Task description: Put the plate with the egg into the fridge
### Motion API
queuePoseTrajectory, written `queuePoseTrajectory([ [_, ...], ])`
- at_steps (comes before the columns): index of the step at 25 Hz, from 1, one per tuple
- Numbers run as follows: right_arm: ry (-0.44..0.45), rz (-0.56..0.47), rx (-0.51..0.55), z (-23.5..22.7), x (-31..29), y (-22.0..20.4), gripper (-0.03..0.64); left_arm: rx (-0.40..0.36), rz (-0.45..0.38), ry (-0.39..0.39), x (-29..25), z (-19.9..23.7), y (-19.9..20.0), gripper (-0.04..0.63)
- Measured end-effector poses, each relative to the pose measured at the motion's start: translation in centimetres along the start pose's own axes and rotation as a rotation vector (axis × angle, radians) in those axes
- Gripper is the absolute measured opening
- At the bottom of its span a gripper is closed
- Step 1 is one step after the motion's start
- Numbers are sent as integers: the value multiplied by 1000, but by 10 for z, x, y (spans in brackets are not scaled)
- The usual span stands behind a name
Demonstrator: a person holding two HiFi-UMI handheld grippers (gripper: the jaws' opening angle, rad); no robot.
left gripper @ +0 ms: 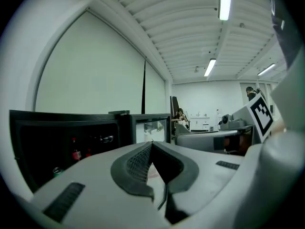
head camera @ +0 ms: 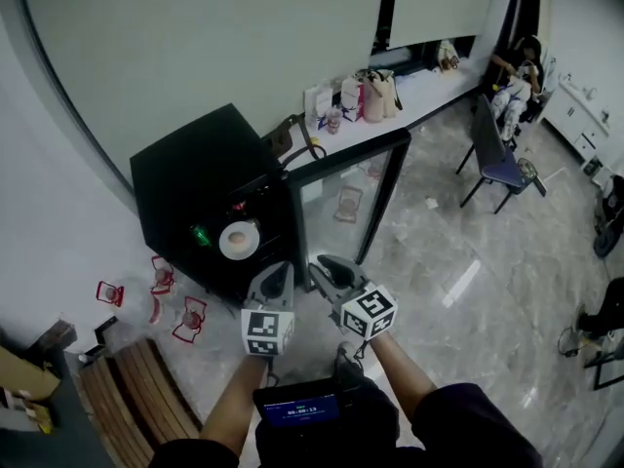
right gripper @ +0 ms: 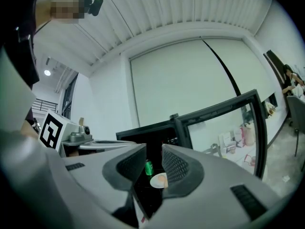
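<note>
Grey moulded jaws of my left gripper (left gripper: 152, 146) were pressed together on nothing, while my right gripper (right gripper: 153, 166) had its jaws a little apart, also with nothing between them; through that gap I saw only what lay beyond. Both grippers hung side by side in front of the small black cabinet fridge (head camera: 190, 169), whose glass-fronted door (head camera: 351, 198) stood swung open on the right. Inside, on a dark shelf near the front, sat the round white plate (head camera: 226, 248) with the pale brownish egg (head camera: 237, 236) lying on it, clear of both grippers, and a green drinks can (head camera: 200, 234) stood near its left side. As things lay, I judged the plate to be in place and only the door left to deal with. If I had to shift the plate, I expected it to be stiff, light and smooth, so the pads might slip on its rim. I could not tell its material. The egg looked loose and round, likely to roll at any tilt and easy to crack. I would have pinched the near rim, well away from the egg, and kept the plate level.
</note>
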State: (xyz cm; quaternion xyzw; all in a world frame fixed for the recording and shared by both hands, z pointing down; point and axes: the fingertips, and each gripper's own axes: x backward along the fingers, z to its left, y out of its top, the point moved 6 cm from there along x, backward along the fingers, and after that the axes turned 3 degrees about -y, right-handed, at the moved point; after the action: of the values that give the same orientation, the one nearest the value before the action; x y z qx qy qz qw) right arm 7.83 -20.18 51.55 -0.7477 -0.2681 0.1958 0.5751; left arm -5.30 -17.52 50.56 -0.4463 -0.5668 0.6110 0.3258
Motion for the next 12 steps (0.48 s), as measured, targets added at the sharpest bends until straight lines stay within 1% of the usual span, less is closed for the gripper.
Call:
queuePoseTrajectory([
  [3,-32,-26,-7,-64,16,15,106,7,-7,-75,-57,-26,7,9],
  [5,-61,-8,6,-117,25,23,119,5,-15,-117,-102,-45,13,9],
  [8,-101,37,13,-205,36,36,188,10,-8,-148,-171,-73,21,9],
  [12,-128,117,48,-319,35,56,282,18,16,-156,-255,-100,29,9],
])
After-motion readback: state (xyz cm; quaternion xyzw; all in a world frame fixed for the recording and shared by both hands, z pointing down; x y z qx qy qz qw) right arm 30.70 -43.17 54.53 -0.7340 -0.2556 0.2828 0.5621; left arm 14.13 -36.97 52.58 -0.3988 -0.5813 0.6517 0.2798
